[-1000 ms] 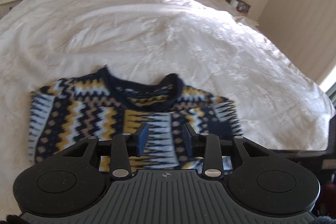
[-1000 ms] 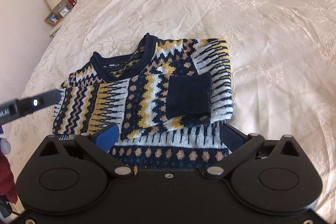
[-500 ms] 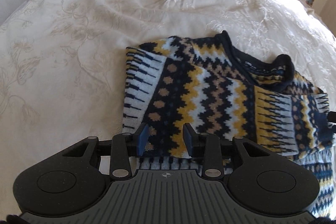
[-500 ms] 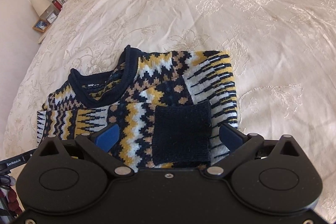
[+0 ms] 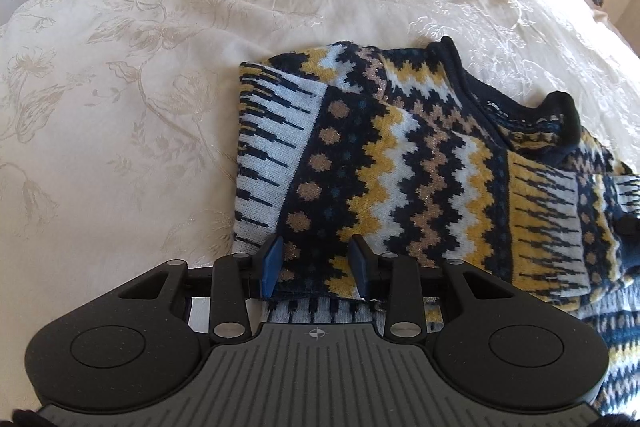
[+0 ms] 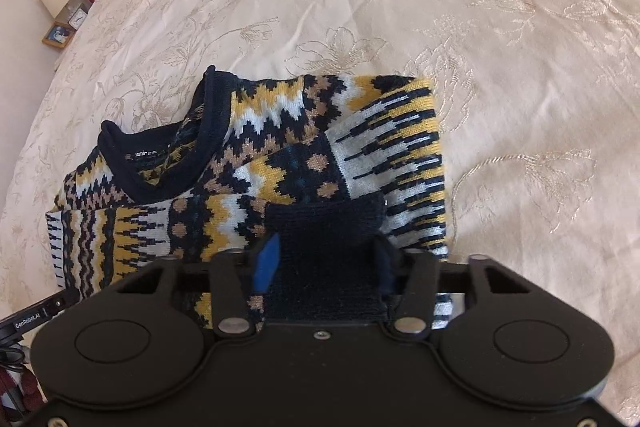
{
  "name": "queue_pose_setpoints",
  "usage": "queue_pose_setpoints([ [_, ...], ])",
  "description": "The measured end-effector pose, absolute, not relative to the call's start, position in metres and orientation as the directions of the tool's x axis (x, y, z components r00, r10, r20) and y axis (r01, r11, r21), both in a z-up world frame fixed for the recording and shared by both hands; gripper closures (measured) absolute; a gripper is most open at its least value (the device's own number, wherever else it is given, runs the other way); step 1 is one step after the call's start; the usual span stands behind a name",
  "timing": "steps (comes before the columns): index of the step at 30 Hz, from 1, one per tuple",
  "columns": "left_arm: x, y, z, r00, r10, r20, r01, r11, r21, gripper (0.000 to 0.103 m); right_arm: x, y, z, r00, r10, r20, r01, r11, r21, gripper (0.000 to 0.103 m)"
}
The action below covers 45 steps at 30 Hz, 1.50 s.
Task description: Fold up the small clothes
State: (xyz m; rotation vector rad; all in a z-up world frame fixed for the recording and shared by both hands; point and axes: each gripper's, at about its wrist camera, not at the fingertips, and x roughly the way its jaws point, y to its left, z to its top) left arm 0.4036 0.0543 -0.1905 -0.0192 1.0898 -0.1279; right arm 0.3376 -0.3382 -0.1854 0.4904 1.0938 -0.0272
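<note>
Low in the left wrist frame: left tool (image 5: 314,265), blue-padded fingers part open, straddling but not clamping the lower edge of the knitted navy, mustard and white zigzag sweater (image 5: 400,163). Low centre in the right wrist frame: right tool (image 6: 326,263), also part open, around the folded-in navy ribbed cuff (image 6: 324,227), pads apparently not yet pinching. Sweater lying mid-frame, sleeves folded in, on the cream embroidered bed cover (image 6: 500,27). Risks: closing on the top layer only, dragging the sleeve fold apart; uneven lifting, skewing the next fold. Readable: collar label (image 6: 146,153), roughly "semir"; "GenRobot.AI" on the black bar (image 6: 28,319), lower left.
</note>
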Motion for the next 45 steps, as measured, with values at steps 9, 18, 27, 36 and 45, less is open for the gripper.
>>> queue_pose_setpoints([
  [9,0.395,0.062,-0.151,0.555,-0.085,-0.828,0.072,0.996,-0.054,0.068,0.320,-0.331,-0.127,0.593,0.191,-0.782,0.126,0.938,0.324,0.085],
  [18,0.429,0.058,-0.176,0.510,-0.022,-0.860,0.077,0.997,0.020,0.067,0.338,-0.330,-0.172,0.481,0.103,-0.870,0.165,0.965,0.205,0.075],
  [27,0.431,0.079,-0.199,0.468,-0.003,-0.884,0.009,1.000,0.002,0.051,0.336,-0.332,-0.184,0.450,0.044,-0.892,0.183,0.973,0.140,0.054],
  [36,0.421,0.084,-0.186,0.479,0.005,-0.878,-0.011,1.000,0.000,0.049,0.317,-0.349,-0.171,0.431,-0.089,-0.898,0.304,0.951,0.051,0.034],
  [45,0.365,0.091,-0.146,0.546,-0.048,-0.836,0.002,0.998,-0.056,0.050,0.274,-0.350,-0.133,0.514,-0.048,-0.856,0.315,0.939,0.137,0.010],
])
